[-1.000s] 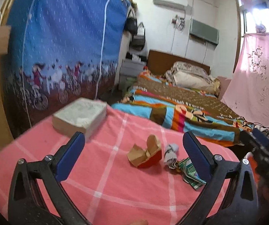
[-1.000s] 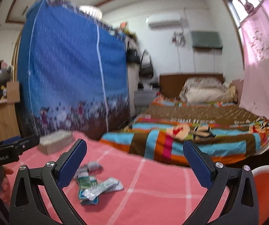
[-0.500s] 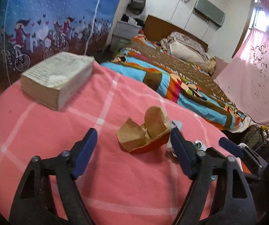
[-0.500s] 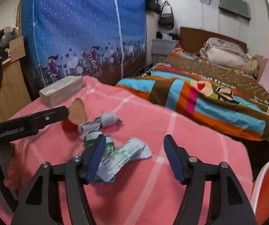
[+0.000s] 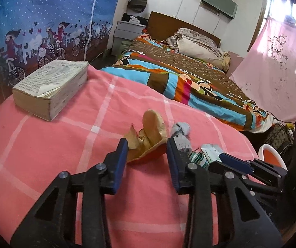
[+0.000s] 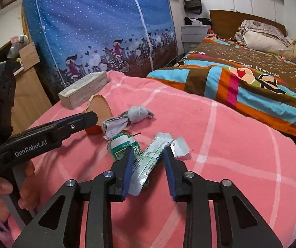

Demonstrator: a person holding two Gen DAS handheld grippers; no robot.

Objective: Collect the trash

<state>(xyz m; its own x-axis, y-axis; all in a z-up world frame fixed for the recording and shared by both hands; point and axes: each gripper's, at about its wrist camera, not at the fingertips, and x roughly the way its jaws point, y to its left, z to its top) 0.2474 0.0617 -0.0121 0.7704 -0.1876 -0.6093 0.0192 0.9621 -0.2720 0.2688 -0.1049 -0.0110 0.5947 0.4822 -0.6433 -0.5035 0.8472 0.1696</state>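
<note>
On the pink checked cloth (image 5: 44, 144) lies a brown and red cardboard box (image 5: 154, 124), crumpled between the pads of my left gripper (image 5: 147, 142). Its jaws are closing and both pads touch the box. In the right wrist view my right gripper (image 6: 149, 152) is closing on a silver-green wrapper (image 6: 148, 163), which stands slanted from pad to pad. A green-white packet (image 6: 121, 146), a grey twisted wad (image 6: 135, 113) and a small foil scrap (image 6: 180, 146) lie just beyond it.
A thick old book (image 5: 51, 86) rests at the far left of the cloth. An orange bin with a white rim (image 5: 271, 155) stands off the right edge. A bed with a striped cover (image 5: 189, 78) lies behind. A hand (image 6: 1, 186) holds the left gripper.
Both grippers tipped downward and moved in toward the trash. Their jaws went from wide open to narrow, the left around the cardboard box and the right around the wrapper.
</note>
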